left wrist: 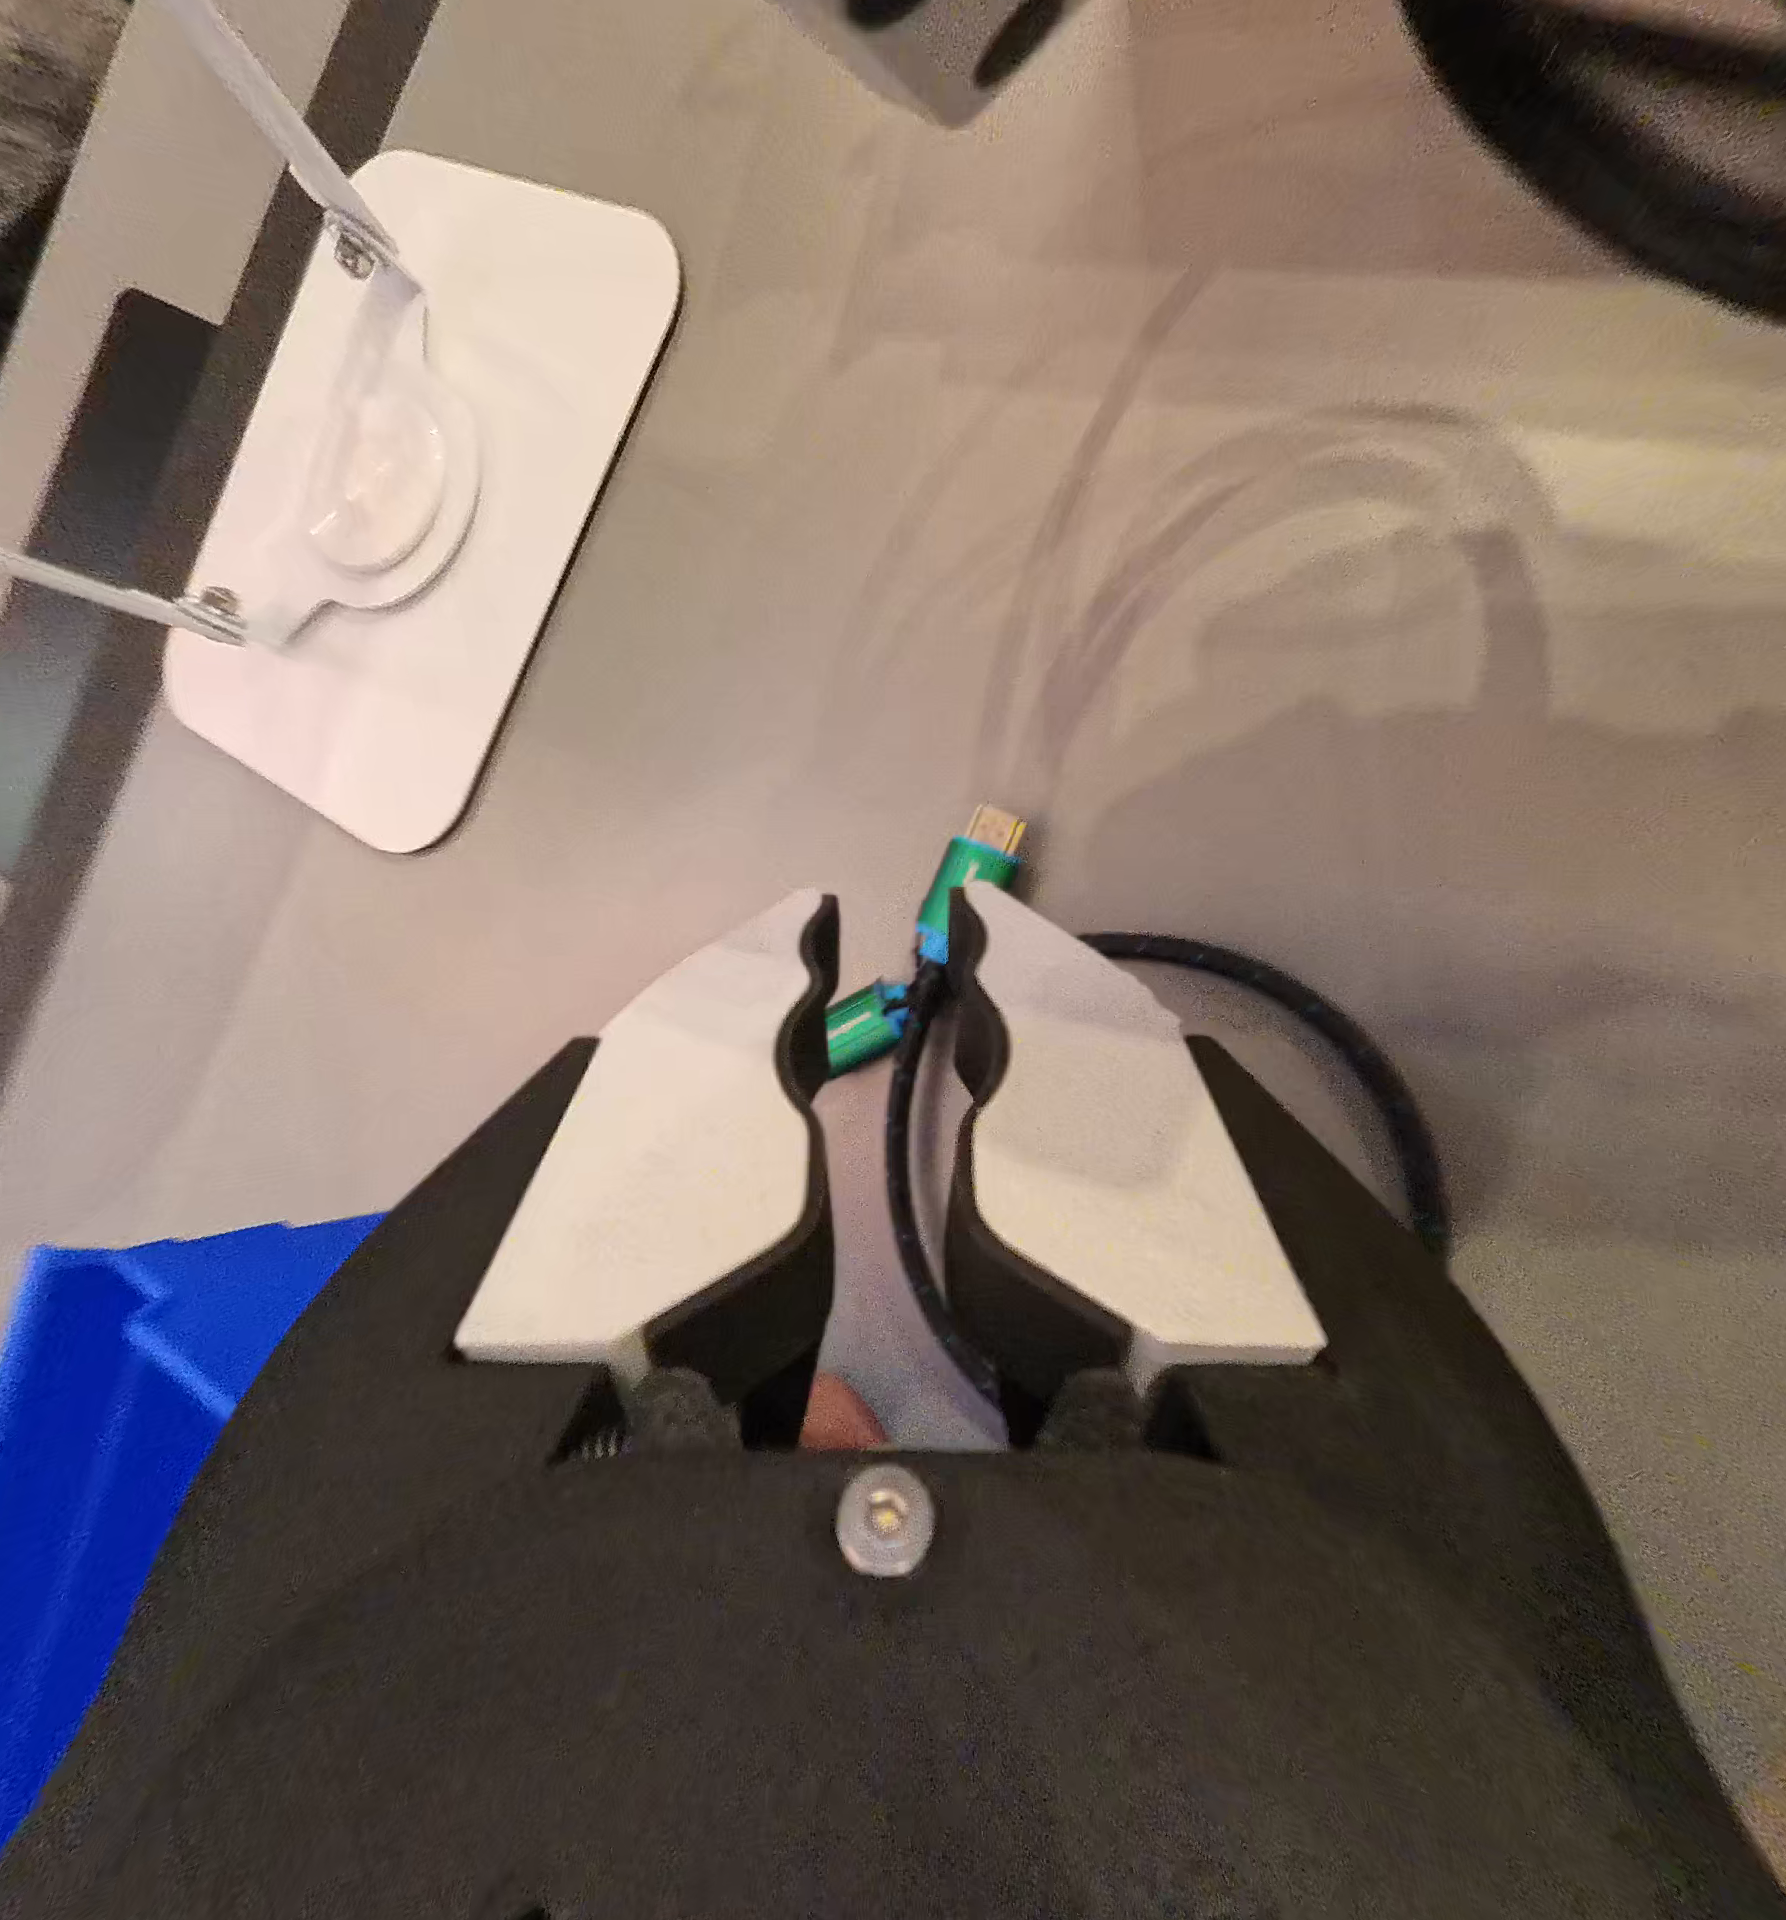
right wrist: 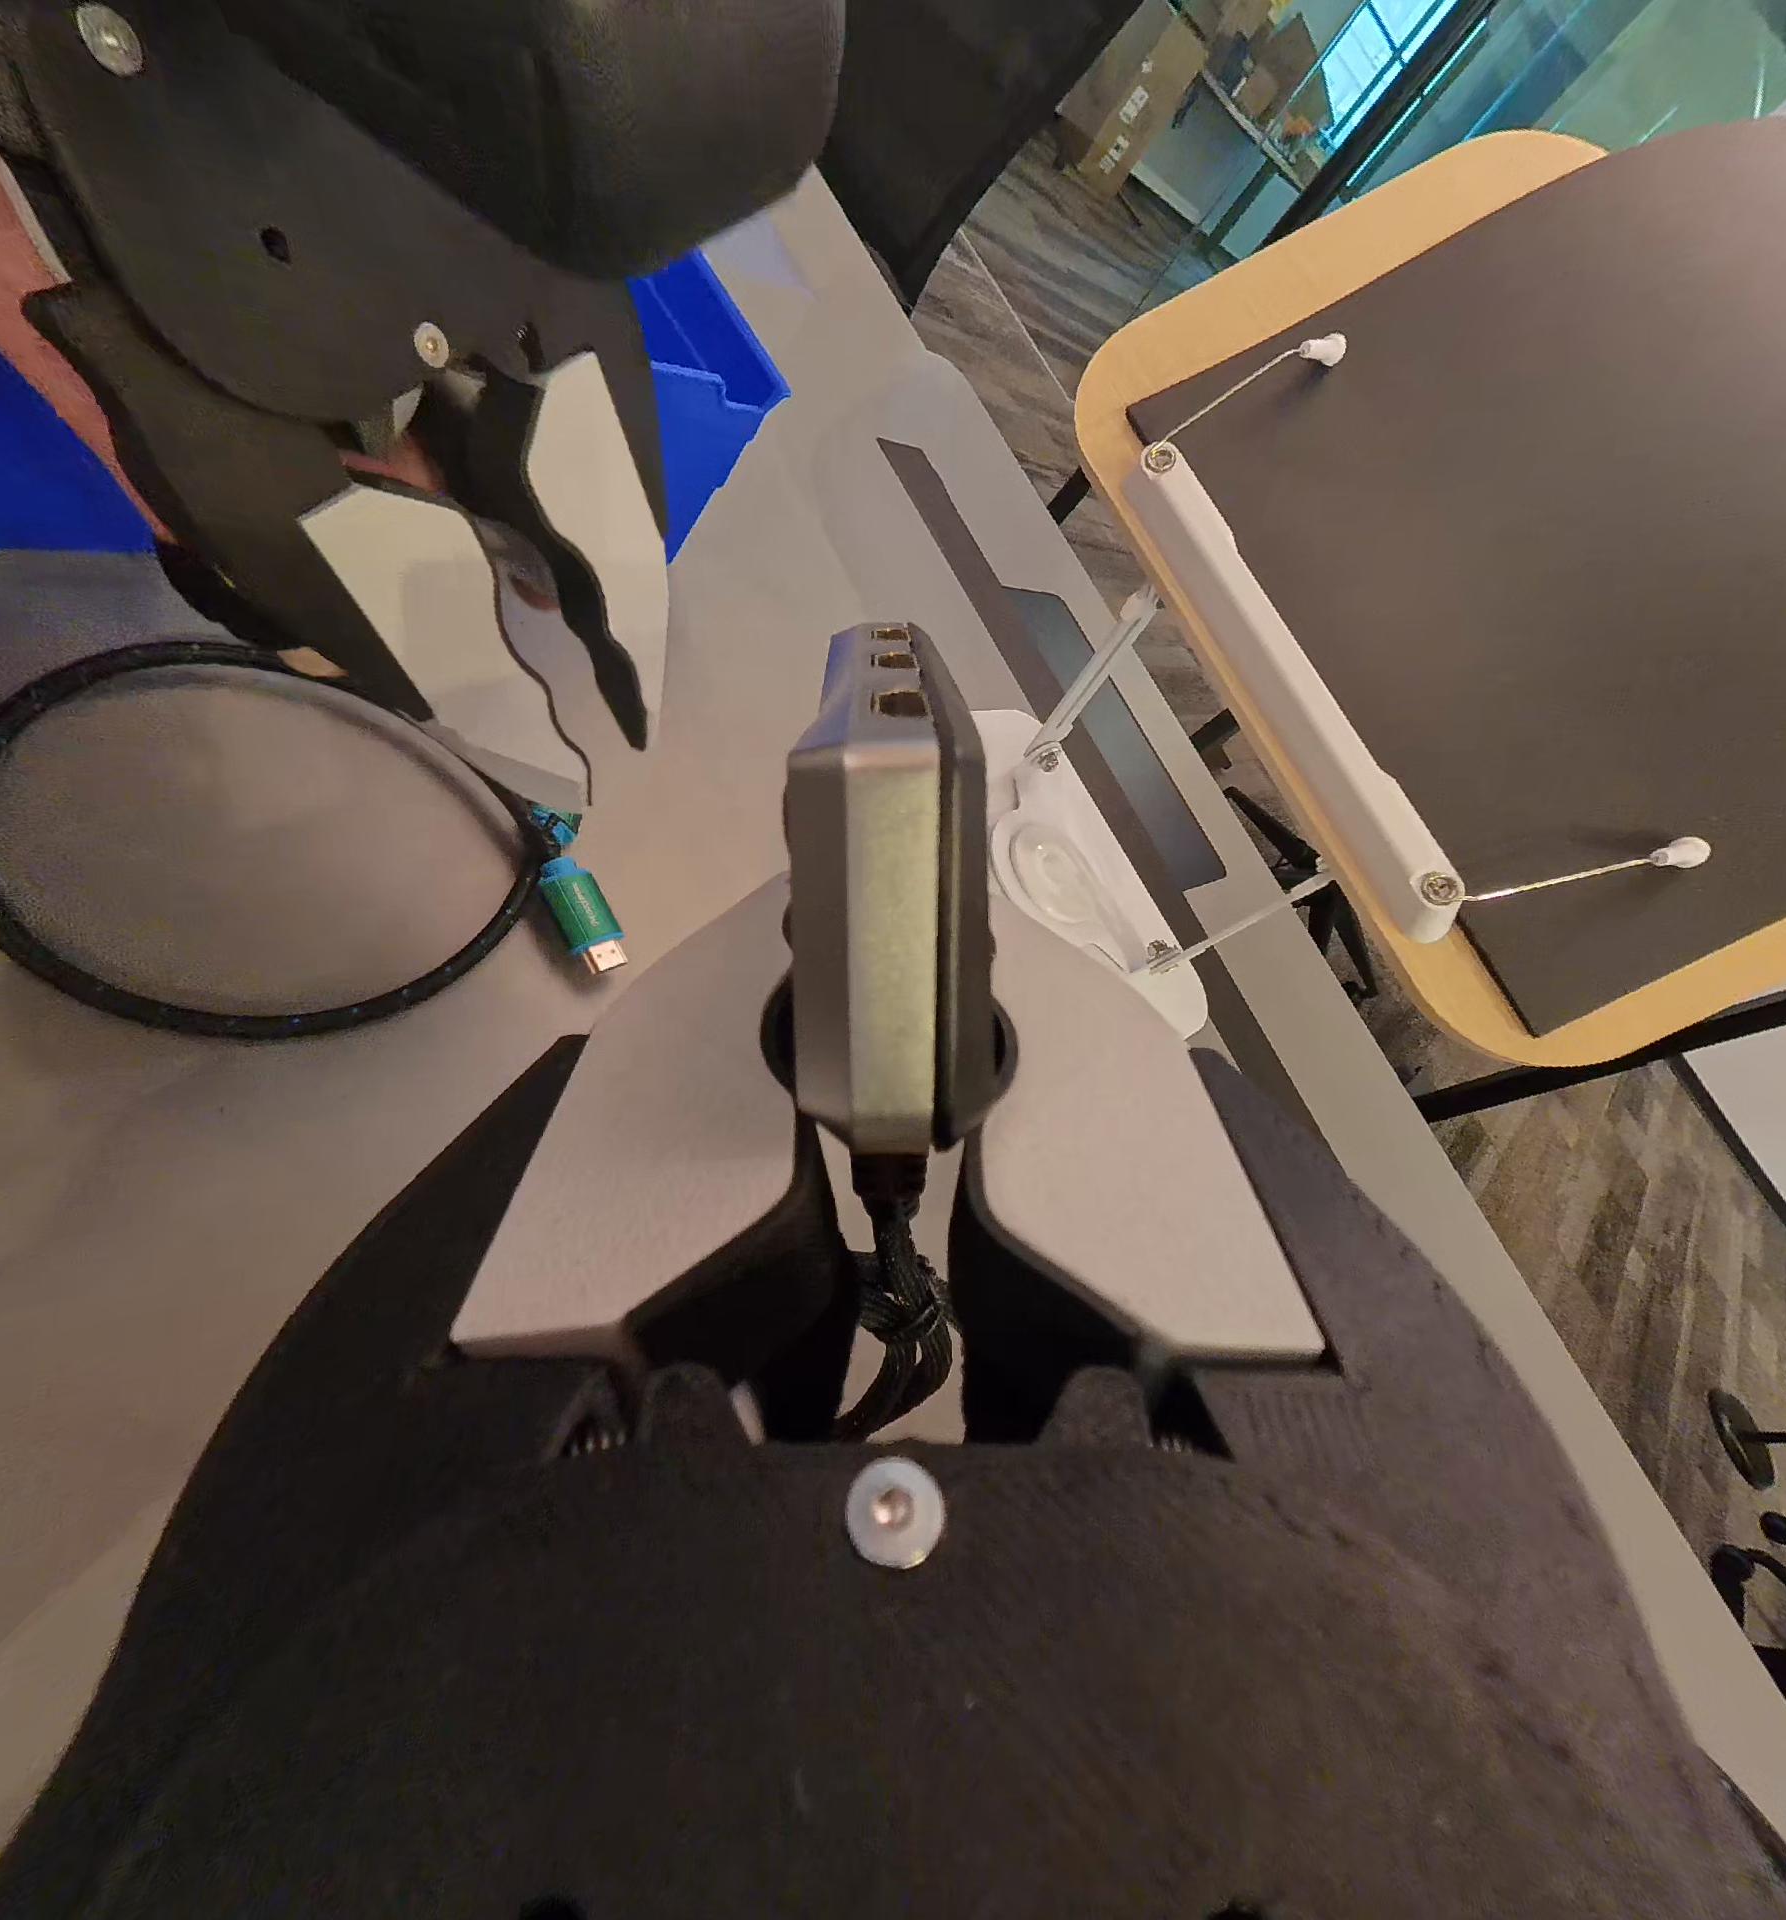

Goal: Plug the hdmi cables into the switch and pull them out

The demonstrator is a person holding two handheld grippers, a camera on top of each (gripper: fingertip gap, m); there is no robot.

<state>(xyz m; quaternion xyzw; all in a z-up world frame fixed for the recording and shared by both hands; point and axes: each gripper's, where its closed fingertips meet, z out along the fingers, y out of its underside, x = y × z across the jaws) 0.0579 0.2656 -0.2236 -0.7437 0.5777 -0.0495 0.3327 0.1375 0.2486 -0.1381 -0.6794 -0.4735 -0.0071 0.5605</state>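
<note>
1. Carrying everything is the grey table (right wrist: pixel 193 1143), the largest thing; a second dark table with a light wooden edge (right wrist: pixel 1543 582) stands beyond it, apart.
2. A blue bin (left wrist: pixel 89 1455) sits near the left gripper (left wrist: pixel 891 914); in the right wrist view it is partly hidden behind that gripper.
3. A white stand base (left wrist: pixel 515 499) with thin metal rods rests on the table near the far edge.
4. The right gripper (right wrist: pixel 889 997) is pinching the grey HDMI switch (right wrist: pixel 868 914) on its two flat sides; the switch stands on edge, its row of ports facing away, and a black braided cord leaves its near end.
5. The left gripper is spread a little and holds nothing. It hovers above the black braided HDMI cable (right wrist: pixel 58 914), which lies coiled on the table.
6. One green plug (left wrist: pixel 977 857) points forward just past the fingertips; the other green plug (left wrist: pixel 858 1029) lies between the fingers, below them.
</note>
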